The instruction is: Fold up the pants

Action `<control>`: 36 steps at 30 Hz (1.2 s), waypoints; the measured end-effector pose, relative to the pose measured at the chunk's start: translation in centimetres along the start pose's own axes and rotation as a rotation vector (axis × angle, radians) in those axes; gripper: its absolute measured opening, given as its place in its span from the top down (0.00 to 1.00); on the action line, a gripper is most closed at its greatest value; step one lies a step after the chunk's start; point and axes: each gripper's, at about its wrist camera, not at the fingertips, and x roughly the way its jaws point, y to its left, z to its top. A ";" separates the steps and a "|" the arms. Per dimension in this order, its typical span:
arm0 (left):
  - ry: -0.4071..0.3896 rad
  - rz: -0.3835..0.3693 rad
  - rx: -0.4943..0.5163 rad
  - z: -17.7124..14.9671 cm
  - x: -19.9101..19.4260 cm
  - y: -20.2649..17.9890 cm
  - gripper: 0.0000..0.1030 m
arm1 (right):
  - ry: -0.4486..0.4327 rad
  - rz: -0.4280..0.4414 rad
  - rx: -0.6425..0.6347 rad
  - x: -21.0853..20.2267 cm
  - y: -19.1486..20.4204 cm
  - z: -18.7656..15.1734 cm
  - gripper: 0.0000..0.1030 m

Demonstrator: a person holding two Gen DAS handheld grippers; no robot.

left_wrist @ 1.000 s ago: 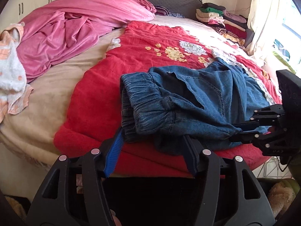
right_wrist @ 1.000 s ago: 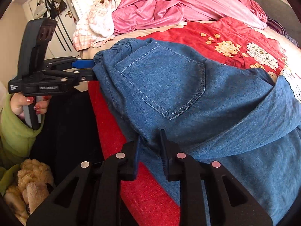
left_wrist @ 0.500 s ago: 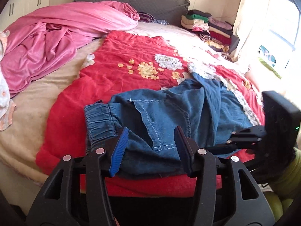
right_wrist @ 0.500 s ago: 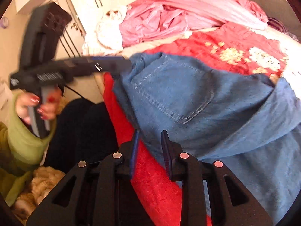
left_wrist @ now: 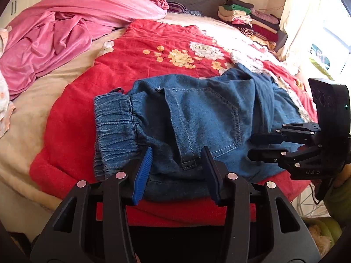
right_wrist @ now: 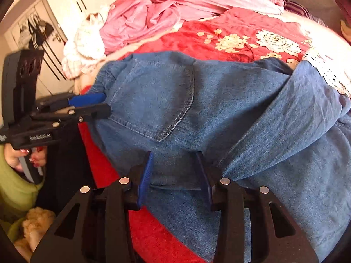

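Presently the left gripper (left_wrist: 176,171) stands at the lower centre of its own view with its jaws apart and having just been closing; the near edge of the pants (left_wrist: 197,118) lies between the blue pads, but no pad can be seen pressing on the cloth. The right gripper (right_wrist: 175,175), low in its own view, has its jaws apart as well, these having just been opening, with a flat fold of denim lying between them and not pinched. In the left wrist view the right gripper appears at the right edge of the frame, its tips just beside the seat of the garment. The pants lie crumpled across the near edge of the red floral blanket (left_wrist: 140,50) on the bed, elastic waistband (left_wrist: 114,120) toward the left of the frame, back pocket (right_wrist: 153,100) facing up, legs bunched toward the right. Judged from the frames, the denim is soft and limp yet fairly thick, not fragile and not slippery; it will sag and drag on the plush blanket when lifted. Hold should be taken at the gathered waistband or along a stitched seam, where the layers are thickest. A pink sheet (left_wrist: 65,26) is heaped at upper left, folded clothes (left_wrist: 248,19) at upper right.
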 end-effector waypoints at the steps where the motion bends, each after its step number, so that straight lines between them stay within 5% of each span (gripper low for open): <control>1: -0.028 -0.032 -0.019 0.3 -0.9 0.0 0.62 | -0.030 0.005 0.007 -1.0 -0.3 0.2 0.59; 9: -0.095 -0.091 -0.003 2.7 -4.2 -2.8 0.50 | -0.203 -0.147 0.102 -8.4 -4.9 1.4 0.48; 18: 0.018 -0.282 0.075 4.5 0.1 -9.5 0.50 | -0.243 -0.279 0.170 -11.4 -9.7 2.9 0.35; 27: 0.184 -0.322 0.108 5.5 8.2 -13.1 0.52 | -0.180 -0.313 0.164 -8.7 -12.7 7.9 0.23; 30: 0.218 -0.331 0.070 6.0 10.3 -13.1 0.58 | -0.134 -0.328 0.194 -6.6 -14.2 9.9 0.23; 34: 0.206 -0.320 0.042 6.2 11.8 -12.9 0.87 | -0.032 -0.379 0.210 -2.8 -16.3 12.2 0.23; 36: 0.202 -0.335 0.039 6.0 11.8 -12.7 0.87 | 0.010 -0.426 0.200 -0.9 -17.1 13.3 0.23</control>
